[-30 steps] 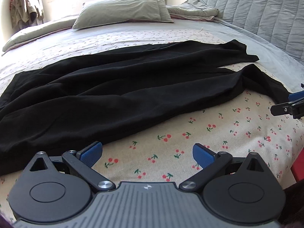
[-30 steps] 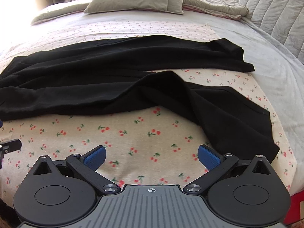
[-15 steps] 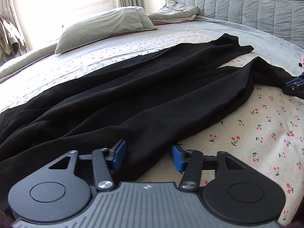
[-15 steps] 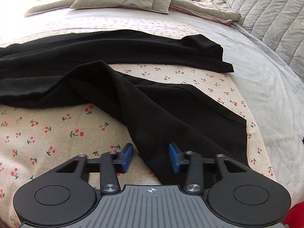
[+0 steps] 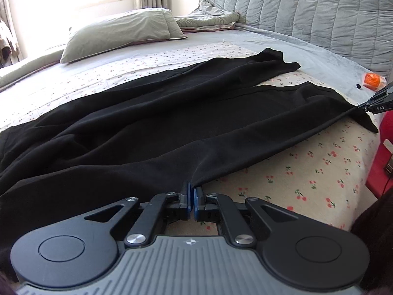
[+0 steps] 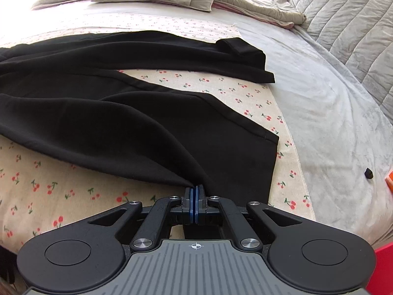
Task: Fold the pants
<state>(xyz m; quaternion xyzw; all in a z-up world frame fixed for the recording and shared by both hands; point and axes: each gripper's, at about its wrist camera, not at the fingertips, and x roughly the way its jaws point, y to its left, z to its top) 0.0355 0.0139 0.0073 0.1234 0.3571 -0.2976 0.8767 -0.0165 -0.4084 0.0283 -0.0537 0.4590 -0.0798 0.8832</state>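
Note:
Black pants (image 5: 172, 127) lie spread across the cherry-print sheet (image 5: 307, 172), legs running to the right. My left gripper (image 5: 191, 191) is shut on the near edge of the nearer leg, the cloth puckering up into its blue pads. My right gripper (image 6: 196, 191) is shut on the same leg (image 6: 147, 127) close to its hem, where the fabric bunches into a ridge. In the left wrist view the right gripper's tip (image 5: 375, 105) shows at the far right edge, pinching the hem corner. The farther leg (image 6: 196, 51) lies flat, its cuff folded over.
A grey pillow (image 5: 118, 34) and a rumpled grey blanket (image 5: 211, 19) lie at the head of the bed. A quilted grey cover (image 6: 343, 24) rises on the right. An orange object (image 5: 372, 80) and a small black bit (image 6: 368, 172) rest on the grey sheet. Something red (image 5: 383, 157) stands beside the bed.
Both grippers went from wide open above the sheet to shut on the near pant leg's edge. Each slid forward onto the cloth, the right one toward the hem.

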